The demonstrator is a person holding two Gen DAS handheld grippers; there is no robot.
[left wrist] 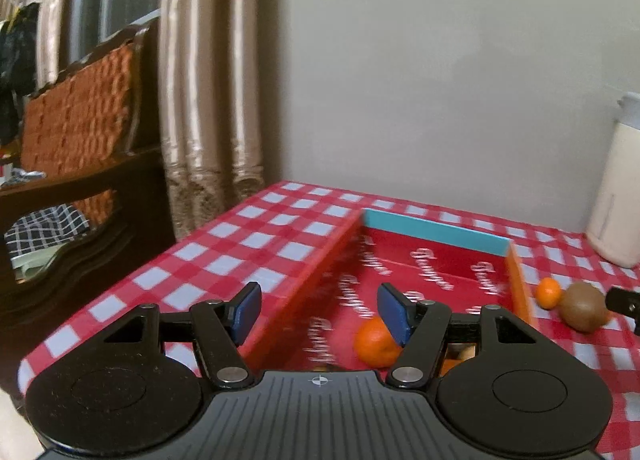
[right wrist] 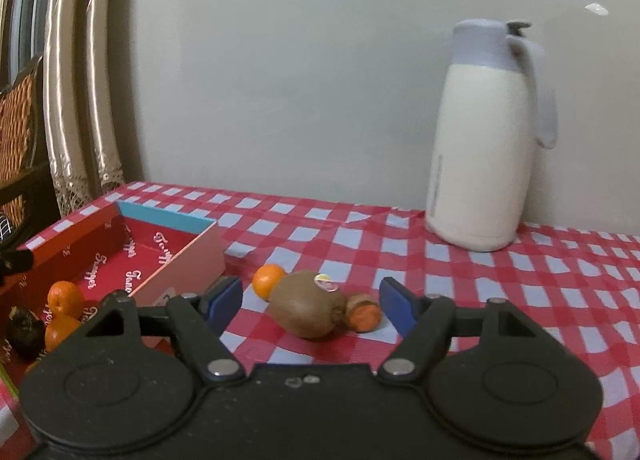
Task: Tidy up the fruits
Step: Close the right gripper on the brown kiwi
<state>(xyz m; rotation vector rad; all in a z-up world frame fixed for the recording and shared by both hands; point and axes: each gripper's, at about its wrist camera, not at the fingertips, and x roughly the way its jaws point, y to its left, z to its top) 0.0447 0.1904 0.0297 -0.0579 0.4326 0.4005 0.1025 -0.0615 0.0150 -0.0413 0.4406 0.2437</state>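
Note:
A red box (left wrist: 308, 272) with a teal far wall lies on the checkered table. My left gripper (left wrist: 320, 312) hovers open over the box with nothing between its blue pads; an orange (left wrist: 374, 342) lies in the box below the right pad. Beside the box, on the cloth, lie a brown kiwi (right wrist: 310, 306) with a sticker, a small orange (right wrist: 267, 280) behind it and a small orange-brown fruit (right wrist: 363, 313). My right gripper (right wrist: 312, 306) is open with the kiwi lying in the gap ahead, pads apart from it. In the box lie two oranges (right wrist: 64, 298) and a dark fruit (right wrist: 26, 330).
A cream thermos jug (right wrist: 476, 140) with a grey lid stands at the back right against the wall. The table's left edge (left wrist: 120, 284) drops off toward a dark wooden chair (left wrist: 80, 120) and curtains. The right gripper's tip (left wrist: 624, 300) shows beside the kiwi (left wrist: 584, 306).

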